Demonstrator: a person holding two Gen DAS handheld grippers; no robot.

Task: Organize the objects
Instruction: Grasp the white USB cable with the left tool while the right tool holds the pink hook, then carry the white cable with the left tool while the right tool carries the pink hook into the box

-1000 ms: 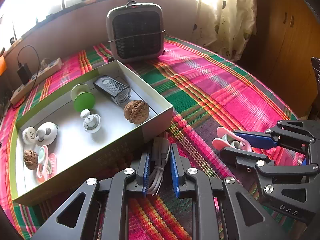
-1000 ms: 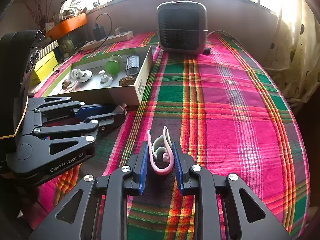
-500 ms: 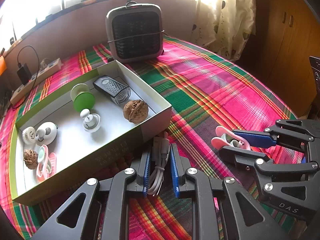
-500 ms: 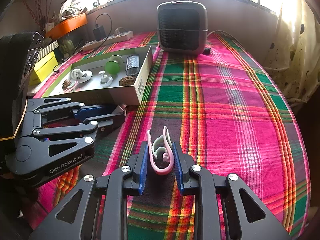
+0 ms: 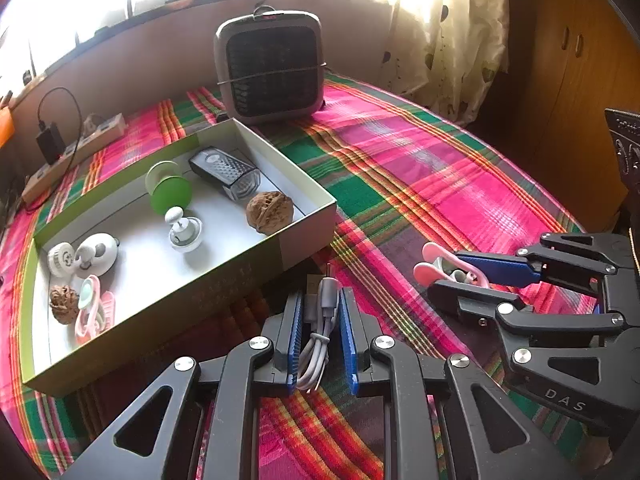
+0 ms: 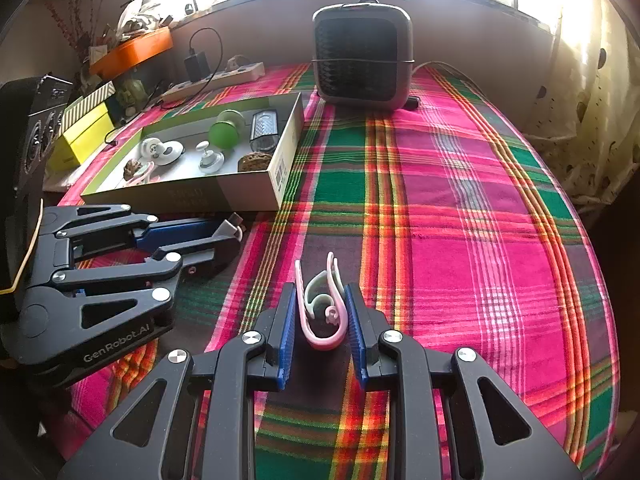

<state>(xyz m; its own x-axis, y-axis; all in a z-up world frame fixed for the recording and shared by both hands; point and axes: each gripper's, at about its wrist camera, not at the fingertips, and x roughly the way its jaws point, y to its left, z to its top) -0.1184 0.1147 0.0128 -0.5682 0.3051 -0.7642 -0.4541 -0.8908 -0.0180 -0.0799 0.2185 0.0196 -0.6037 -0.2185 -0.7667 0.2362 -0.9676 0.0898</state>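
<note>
My left gripper (image 5: pixel 320 316) is shut on a bundled grey USB cable (image 5: pixel 318 332) just in front of the open cardboard box (image 5: pixel 224 280). My right gripper (image 6: pixel 322 308) is shut on a pink and mint clip (image 6: pixel 324 312) on the plaid cloth. In the left wrist view the right gripper (image 5: pixel 448 276) sits at the right with the pink clip (image 5: pixel 434 264) between its pads. The right wrist view shows the left gripper (image 6: pixel 230 236) low beside the box (image 6: pixel 240 192). The box holds a walnut (image 5: pixel 269 212), a green ball (image 5: pixel 170 194), a small grater (image 5: pixel 226 174) and several small white items.
A grey fan heater (image 5: pixel 272 68) stands behind the box at the back of the plaid-covered table (image 6: pixel 460 220). A power strip (image 5: pixel 72 152) with a plugged charger lies at the back left. Yellow boxes (image 6: pixel 84 136) sit left; a curtain (image 5: pixel 448 28) hangs at the right.
</note>
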